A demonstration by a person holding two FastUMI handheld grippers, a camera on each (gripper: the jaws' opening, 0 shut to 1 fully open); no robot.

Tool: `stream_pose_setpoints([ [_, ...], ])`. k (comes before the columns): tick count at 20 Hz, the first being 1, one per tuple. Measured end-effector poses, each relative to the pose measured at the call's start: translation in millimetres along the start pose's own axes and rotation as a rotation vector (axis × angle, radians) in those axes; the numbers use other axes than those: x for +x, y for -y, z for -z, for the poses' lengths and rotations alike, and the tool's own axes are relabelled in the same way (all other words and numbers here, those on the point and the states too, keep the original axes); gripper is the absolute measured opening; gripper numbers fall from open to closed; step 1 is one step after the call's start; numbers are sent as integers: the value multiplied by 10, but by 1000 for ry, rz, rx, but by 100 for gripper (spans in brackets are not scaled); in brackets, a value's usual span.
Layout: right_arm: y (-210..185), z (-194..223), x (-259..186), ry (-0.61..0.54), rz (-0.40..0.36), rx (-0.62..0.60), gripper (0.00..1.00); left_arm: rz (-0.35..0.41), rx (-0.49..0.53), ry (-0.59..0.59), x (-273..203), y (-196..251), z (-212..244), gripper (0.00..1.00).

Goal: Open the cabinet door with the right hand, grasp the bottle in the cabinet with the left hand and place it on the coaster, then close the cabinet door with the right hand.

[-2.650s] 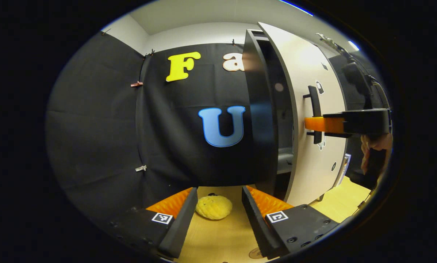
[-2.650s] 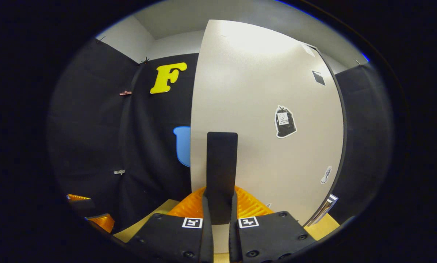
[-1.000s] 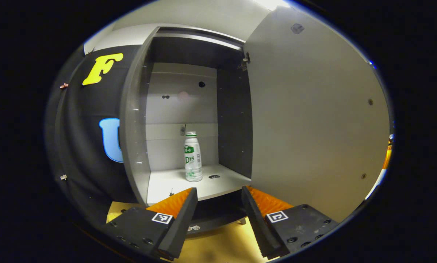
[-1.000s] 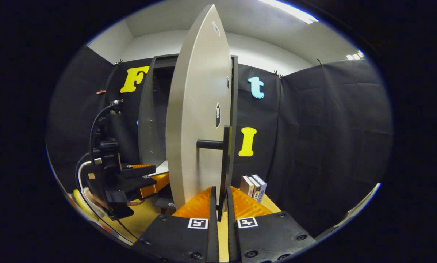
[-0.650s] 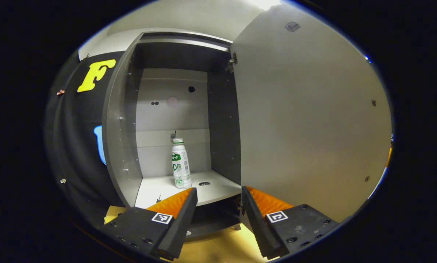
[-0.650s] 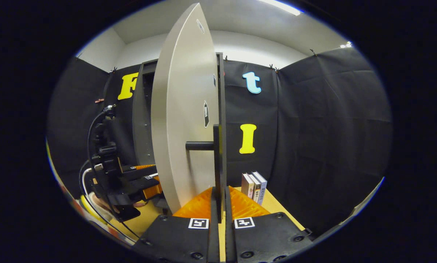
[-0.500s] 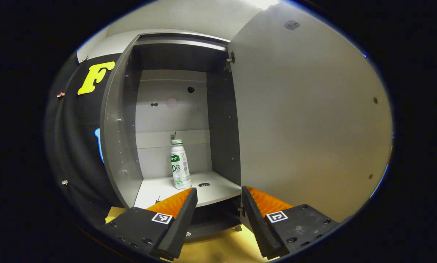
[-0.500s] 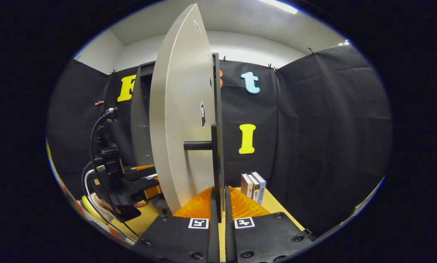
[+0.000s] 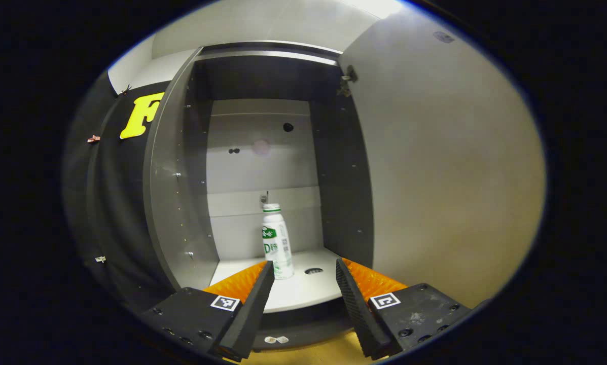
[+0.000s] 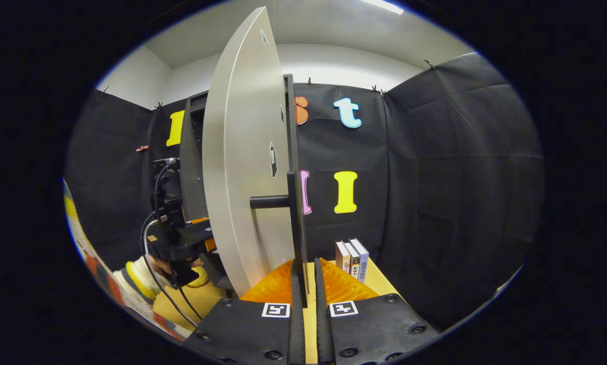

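1. The cabinet (image 9: 262, 152) stands open. Its door (image 9: 445, 172) is swung out to the right in the left gripper view.
2. A white bottle (image 9: 277, 242) with a green and white label stands upright inside the cabinet. It sits on the light shelf (image 9: 293, 291) at the bottom, near the back wall.
3. The left gripper (image 9: 303, 284) is at the front of the open cabinet and points in at the bottle. Its fingers (image 9: 255, 299) are wide apart and hold nothing. The bottle shows between them, closer to the left one, and they are not touching it.
4. A small dark hole (image 9: 312, 271) is in the shelf, just to the right of the bottle.
5. In the right gripper view, the door (image 10: 247, 177) is seen from its edge. A dark handle (image 10: 293, 228) sticks out from it.
6. The right gripper (image 10: 303, 284) has its fingers (image 10: 333, 286) close together with the bottom of the handle bar between them. They seem to pinch the bar.
7. The left gripper (image 10: 181, 238) also shows in the right gripper view, on the far side of the door. A hand (image 10: 164, 263) in a striped sleeve (image 10: 126, 284) holds it.
8. Three books (image 10: 351, 258) stand upright on the yellow tabletop (image 10: 379, 281), to the right of the door, close to the black wall.
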State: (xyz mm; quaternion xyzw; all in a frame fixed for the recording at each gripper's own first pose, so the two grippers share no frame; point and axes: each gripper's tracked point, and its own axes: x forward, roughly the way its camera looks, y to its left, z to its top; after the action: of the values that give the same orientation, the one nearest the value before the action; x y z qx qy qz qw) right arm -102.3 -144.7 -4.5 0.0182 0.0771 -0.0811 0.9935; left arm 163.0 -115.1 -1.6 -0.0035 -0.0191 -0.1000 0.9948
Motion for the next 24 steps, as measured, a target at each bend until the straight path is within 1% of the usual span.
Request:
stream_pose_setpoints([
  [1,0,-1,6,-3,-6,0,13,-7,-10,6,121,-79,-9,78],
  [2,20,-3,15,-8,-11,5,13,-11,-18,7,242,-143,-19,81],
  [3,39,-8,7,-11,-17,14,13,-10,-22,7,376,-194,-12,76],
  [4,78,-5,8,-9,-11,20,13,-6,-23,7,503,-219,-4,81],
  [5,104,-3,1,-12,-8,28,13,1,-27,3,625,-236,17,81],
  [6,91,11,-18,-20,-10,41,13,22,-43,17,745,-222,5,78],
  [7,83,16,-45,-27,-12,50,14,38,-55,32,868,-225,-4,78],
  [8,107,6,-53,-35,-8,50,14,38,-59,36,976,-259,4,81],
  [9,97,2,-52,-47,-15,68,16,26,-56,32,1092,-321,40,81],
  [10,87,-50,-156,-46,-21,102,18,8,-53,28,1202,-383,60,78],
  [11,72,-123,-226,-34,-28,150,20,0,-53,21,1329,-442,96,81],
  [12,39,-205,-296,-15,-39,207,20,3,-50,16,1419,-470,133,78],
  [13,49,-317,-374,15,-32,262,19,20,-40,17,1533,-477,179,79],
  [14,136,-398,-431,45,-6,301,19,26,-31,8,1616,-476,225,78],
  [15,246,-454,-495,70,32,321,19,23,-26,-5,1676,-488,292,81],
  [16,355,-475,-541,87,76,332,20,16,-32,-14,1742,-501,341,78],
  [17,444,-469,-594,93,124,334,19,16,-46,-24,1805,-504,392,78],
  [19,503,-449,-679,96,194,315,19,8,-60,-46,1921,-537,479,78],
  [21,575,-477,-748,101,232,298,19,-3,-38,-54,2013,-529,513,78],
  [22,577,-497,-775,106,241,300,20,-3,-32,-56,2046,-510,523,81],
  [24,589,-495,-787,108,258,299,19,1,-40,-59,2093,-483,534,78],
])
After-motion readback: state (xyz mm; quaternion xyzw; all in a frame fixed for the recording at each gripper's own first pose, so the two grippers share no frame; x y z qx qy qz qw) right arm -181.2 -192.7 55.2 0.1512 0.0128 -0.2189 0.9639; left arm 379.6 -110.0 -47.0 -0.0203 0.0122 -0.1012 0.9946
